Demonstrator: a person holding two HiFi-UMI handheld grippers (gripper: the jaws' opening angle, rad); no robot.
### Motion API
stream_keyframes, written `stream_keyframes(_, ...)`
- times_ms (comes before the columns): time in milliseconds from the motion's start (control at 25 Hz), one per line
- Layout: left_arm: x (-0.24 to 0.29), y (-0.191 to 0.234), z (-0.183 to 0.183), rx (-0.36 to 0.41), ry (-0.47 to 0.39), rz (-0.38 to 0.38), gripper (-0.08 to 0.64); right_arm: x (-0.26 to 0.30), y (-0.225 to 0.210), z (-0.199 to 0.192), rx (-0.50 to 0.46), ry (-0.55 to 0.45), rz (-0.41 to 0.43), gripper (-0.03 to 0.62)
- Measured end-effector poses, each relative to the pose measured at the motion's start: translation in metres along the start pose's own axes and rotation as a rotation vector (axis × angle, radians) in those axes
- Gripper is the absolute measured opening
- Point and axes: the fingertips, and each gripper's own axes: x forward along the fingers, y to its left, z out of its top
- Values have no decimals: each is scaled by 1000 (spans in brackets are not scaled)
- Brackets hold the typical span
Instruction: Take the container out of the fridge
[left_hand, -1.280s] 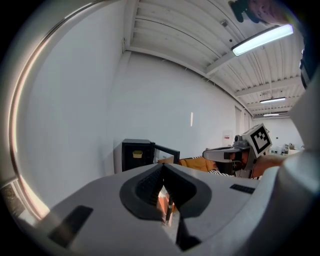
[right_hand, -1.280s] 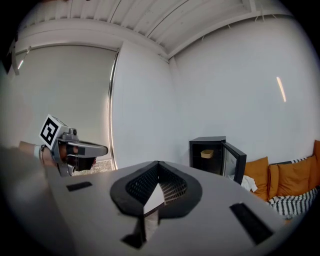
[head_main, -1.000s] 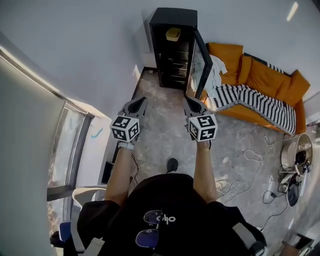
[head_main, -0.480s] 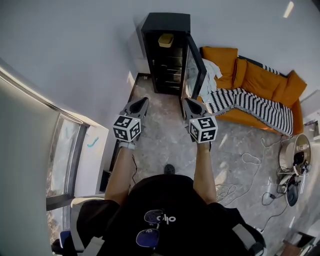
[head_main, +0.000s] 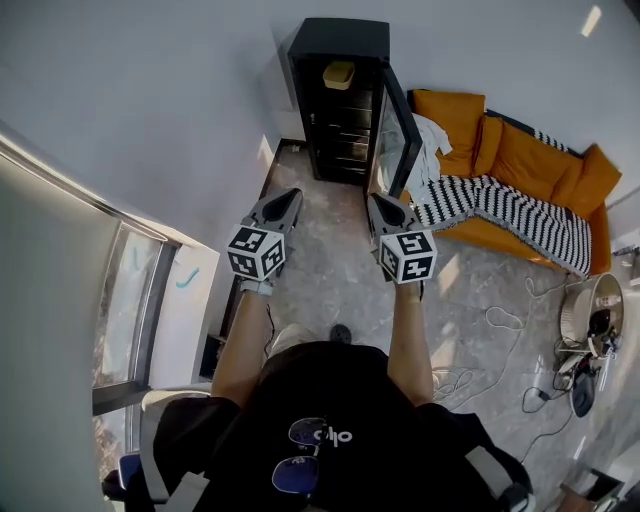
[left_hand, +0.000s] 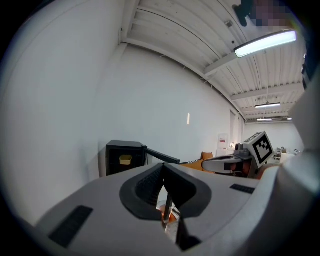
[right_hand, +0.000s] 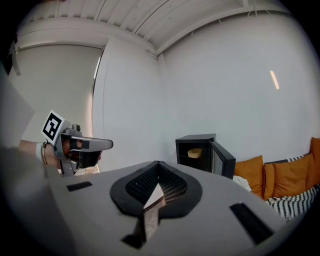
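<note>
- Wall (head_main: 180, 90): smooth, matt, pale grey; it fills the upper part of the head view.
- Floor (head_main: 330, 270): polished stone-look slabs, mottled grey-brown.
- Sofa (head_main: 530, 160): orange upholstery with plump square cushions, along the wall to the right of the fridge.
- Blanket (head_main: 510, 205): soft cloth in black-and-white stripes, draped over the sofa seat.
- Fridge (head_main: 335, 40): tall, narrow black box with a flat top. It stands against the wall ahead of the person, well apart from both grippers. Several shelves are visible inside.
- Fridge door (head_main: 393, 130): black frame with a glossy glass panel, swung wide open toward the sofa side.
- Left gripper (head_main: 290, 195): grey moulded shell tapering to a point. Its jaws are clenched tip to tip with nothing between them. The black pads are finely ribbed. It is aimed toward the fridge.
- Right gripper (head_main: 373, 200): same grey shell and mesh-textured black pads. Its jaws are pressed together and empty. It is held level beside the left gripper, the two apart.
- Marker cubes: one white cube with black square patterns sits at the rear of each gripper.
- Container (head_main: 339, 73): small, yellow and tub-shaped with rounded corners. It sits on the fridge's top shelf, untouched. It also shows in both gripper views, inside the open compartment.
</note>
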Motion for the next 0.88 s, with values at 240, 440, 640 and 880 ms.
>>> stream_keyframes(240, 2, 22, -10, -34, 11, 12, 5, 15, 0, -4, 6, 16, 3, 8)
stream_keyframes(440, 20, 30, -10, -32, 7, -26, 5, 27, -9, -6, 12, 17, -26, 8)
stream_keyframes(640, 38, 53, -9, -30, 10, -55, 5, 51, -17, -1, 15, 13, -53, 8)
stream_keyframes(880, 65, 114, -1, -44, 7, -71, 5, 106, -24, 10, 8, 26, -80, 8)
